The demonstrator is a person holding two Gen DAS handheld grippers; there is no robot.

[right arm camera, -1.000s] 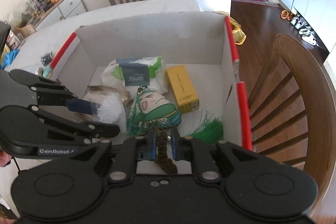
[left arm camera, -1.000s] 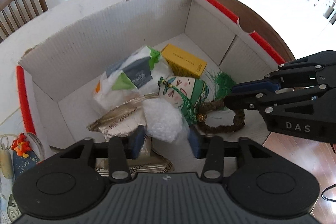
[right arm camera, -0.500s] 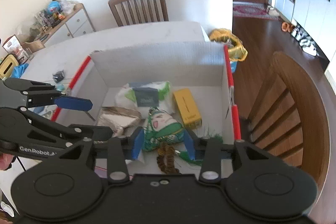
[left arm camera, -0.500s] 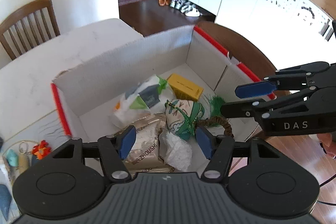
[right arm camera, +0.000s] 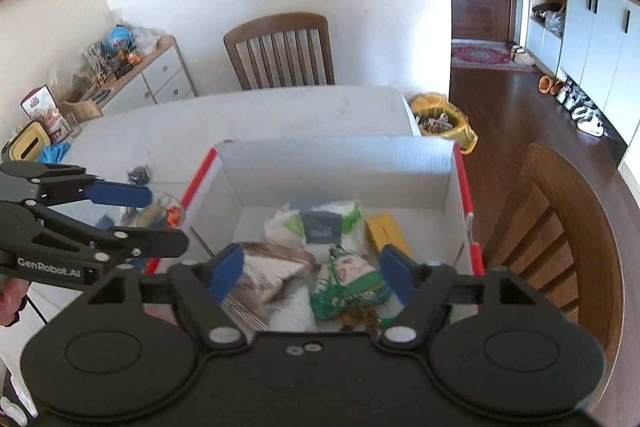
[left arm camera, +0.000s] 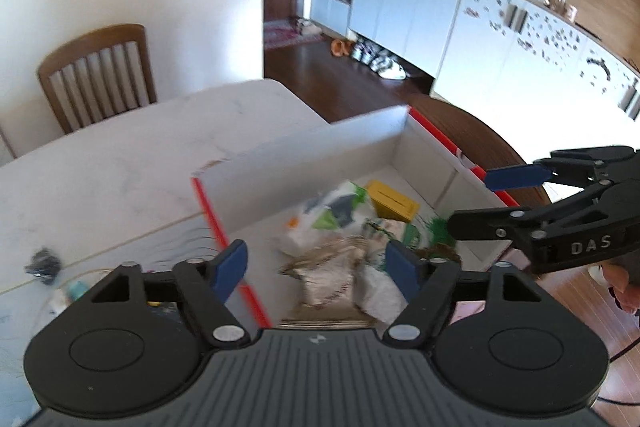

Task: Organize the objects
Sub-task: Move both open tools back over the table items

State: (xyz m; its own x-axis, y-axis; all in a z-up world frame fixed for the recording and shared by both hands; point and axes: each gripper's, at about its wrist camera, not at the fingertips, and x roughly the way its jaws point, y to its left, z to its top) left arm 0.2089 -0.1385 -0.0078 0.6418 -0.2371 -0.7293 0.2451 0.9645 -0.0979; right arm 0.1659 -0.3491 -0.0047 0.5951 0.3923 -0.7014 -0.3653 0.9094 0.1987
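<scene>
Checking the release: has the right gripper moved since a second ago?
Yes. The right gripper has lifted away from the cardboard box; its jaws have just been opening, nothing between them.

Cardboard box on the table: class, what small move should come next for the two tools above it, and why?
Probably swing the left tool toward the small items on the table beside the cardboard box. Both tools, right tool included, have just opened and hold nothing.
</scene>
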